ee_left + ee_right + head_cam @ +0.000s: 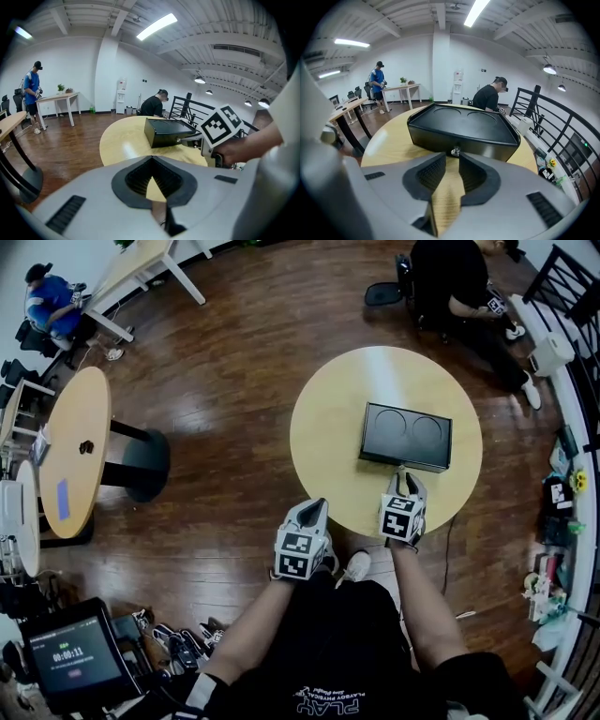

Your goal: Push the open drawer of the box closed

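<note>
The right gripper [406,476] [452,157] is open only a narrow slit. Its tips sit right at the small metal knob [454,151] on the front face of the black box [406,435] [461,124]. The knob is in the mouth of the gap, and I cannot tell whether the pads press it. The left gripper [317,505] [151,158] has its tips together and holds nothing. It hangs over the table rim at about 7 o'clock, well short of the box.

The box lies flat near the middle of the round wooden table [328,427], at 12 o'clock from the right gripper. Its lid has two shallow round dents. The front looks flush with the body (how far out the drawer stands cannot be made out). Nothing stands between the gripper and the box.

The floor [234,352] is dark wood. A second round table [75,446] stands at 9 o'clock, a seated person [459,282] at 1 o'clock, and another person in blue [52,301] at 10 o'clock. A black railing [553,126] runs along at 3 o'clock.
</note>
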